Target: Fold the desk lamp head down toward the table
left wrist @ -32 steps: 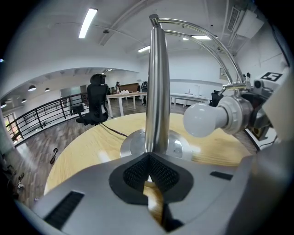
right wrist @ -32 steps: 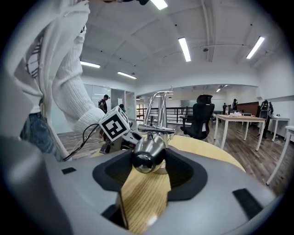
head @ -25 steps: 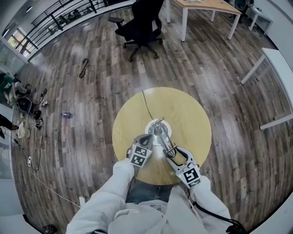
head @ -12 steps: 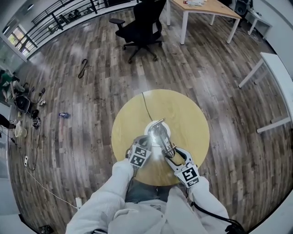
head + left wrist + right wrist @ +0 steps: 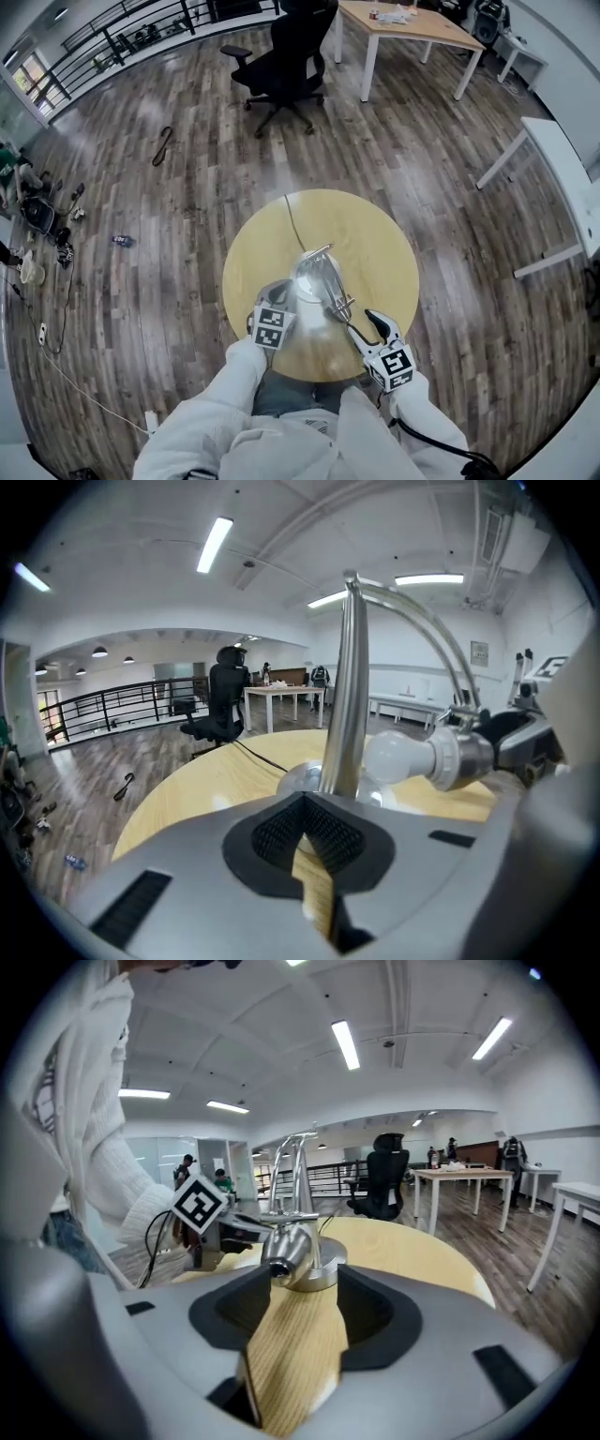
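Observation:
A chrome desk lamp stands on its round base [image 5: 302,281] in the middle of the round wooden table [image 5: 375,244]. Its arm bends over and the lamp head [image 5: 339,302] hangs low, pointing toward me. In the left gripper view the upright pole [image 5: 342,686] and the white bulb [image 5: 398,757] show just ahead. My left gripper [image 5: 281,293] [image 5: 306,829] sits beside the base, jaws together with only a thin slit and nothing in it. My right gripper [image 5: 373,324] [image 5: 289,1309] is open a short way behind the lamp head [image 5: 284,1252], apart from it.
A black cable [image 5: 292,220] runs from the lamp base across the table's far side. A black office chair [image 5: 281,56] and a wooden desk [image 5: 403,28] stand beyond on the plank floor. A white table [image 5: 562,159] is at the right.
My right gripper, which was around the lamp head, has come off it and drawn back toward me. The left gripper has shifted slightly left near the base.

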The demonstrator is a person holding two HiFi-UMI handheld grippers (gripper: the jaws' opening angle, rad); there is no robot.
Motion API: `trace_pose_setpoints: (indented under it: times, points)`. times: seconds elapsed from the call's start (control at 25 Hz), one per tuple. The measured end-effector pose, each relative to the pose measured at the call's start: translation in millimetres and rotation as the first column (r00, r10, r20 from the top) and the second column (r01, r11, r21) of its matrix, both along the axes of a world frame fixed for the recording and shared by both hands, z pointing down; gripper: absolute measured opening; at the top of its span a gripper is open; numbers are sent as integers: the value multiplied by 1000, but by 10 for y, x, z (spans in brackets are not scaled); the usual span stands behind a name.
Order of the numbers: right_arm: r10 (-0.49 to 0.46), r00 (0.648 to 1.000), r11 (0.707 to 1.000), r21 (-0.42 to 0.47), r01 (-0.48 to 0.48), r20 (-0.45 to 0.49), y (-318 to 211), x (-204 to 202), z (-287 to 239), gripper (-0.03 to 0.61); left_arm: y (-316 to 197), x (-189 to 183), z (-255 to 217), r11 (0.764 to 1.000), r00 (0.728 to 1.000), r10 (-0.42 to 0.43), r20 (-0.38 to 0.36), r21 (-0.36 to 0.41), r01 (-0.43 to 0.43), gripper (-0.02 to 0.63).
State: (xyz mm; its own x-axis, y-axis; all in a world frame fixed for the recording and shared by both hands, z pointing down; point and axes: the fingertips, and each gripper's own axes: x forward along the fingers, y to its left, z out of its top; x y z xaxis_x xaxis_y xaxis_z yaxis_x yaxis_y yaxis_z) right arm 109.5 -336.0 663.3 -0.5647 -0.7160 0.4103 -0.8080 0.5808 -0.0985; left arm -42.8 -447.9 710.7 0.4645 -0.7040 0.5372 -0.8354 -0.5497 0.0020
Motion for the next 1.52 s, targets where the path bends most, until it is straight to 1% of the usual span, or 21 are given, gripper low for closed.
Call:
trace_pose_setpoints:
  times: [0.08, 0.16, 0.24, 0.32, 0.4, 0.44, 0.48, 0.52, 0.56, 0.6, 0.64, 0.76, 0.84, 0.96, 1.08, 1.28, 1.4, 1.52]
  points:
    - [89, 995, 996, 2, -89, 42, -4, 142, -108, 222, 97, -59, -187, 1000, 999, -9, -41, 24, 10, 0]
    - [159, 985, 986, 30, -161, 65, -13, 249, -282, 222, 223, -95, -436, 999, 996, -15, -91, 47, 20, 0]
    - [202, 976, 975, 79, -209, 83, -28, 311, -537, 222, 371, -105, -676, 997, 988, -25, -154, 62, 35, 0]
    - [226, 968, 962, 133, -239, 109, -51, 320, -827, 221, 513, -88, -922, 996, 976, -35, -213, 77, 53, 0]
    - [255, 957, 945, 174, -277, 139, -66, 287, -1077, 218, 647, -57, -1128, 995, 959, -60, -276, 58, 79, 0]
    - [280, 948, 934, 187, -305, 149, -65, 267, -1166, 204, 716, -37, -1198, 995, 947, -80, -312, 26, 92, 0]
    - [311, 938, 921, 195, -337, 156, -54, 247, -1227, 160, 788, -10, -1255, 995, 933, -99, -347, -11, 101, 0]
    - [340, 927, 908, 198, -368, 160, -36, 219, -1261, 96, 860, 26, -1313, 994, 918, -110, -380, -39, 103, 0]
    - [364, 917, 899, 197, -392, 164, -10, 180, -1271, 46, 930, 65, -1376, 994, 907, -112, -405, -49, 101, 0]
    - [381, 910, 893, 190, -408, 165, 24, 128, -1257, 36, 997, 101, -1438, 994, 902, -106, -418, -41, 98, 0]
    - [393, 905, 891, 177, -419, 165, 69, 68, -1221, 25, 1064, 132, -1490, 995, 903, -94, -418, -21, 94, 0]
    - [408, 898, 894, 128, -430, 163, 207, -104, -1063, 11, 1234, 203, -1560, 996, 924, -59, -379, 45, 81, 0]
    - [398, 903, 901, 113, -418, 163, 235, -188, -1026, 11, 1287, 268, -1598, 995, 930, -33, -366, 73, 64, 0]
    - [369, 918, 913, 128, -387, 143, 196, -241, -1073, 11, 1290, 360, -1653, 994, 934, -8, -358, 95, 45, 0]
    - [361, 923, 917, 128, -378, 135, 165, -210, -1094, 11, 1281, 380, -1662, 993, 933, -24, -358, 96, 62, 0]
    - [341, 931, 924, 137, -357, 126, 244, -114, -1138, 11, 1323, 339, -1712, 984, 933, -82, -350, 122, 132, 0]
    - [329, 936, 925, 154, -346, 127, 296, -59, -1179, 11, 1372, 385, -1786, 979, 930, -84, -359, 145, 145, 0]
    - [330, 932, 923, 156, -352, 149, 372, -36, -1195, 11, 1464, 450, -1808, 979, 927, -75, -368, 147, 138, 0]
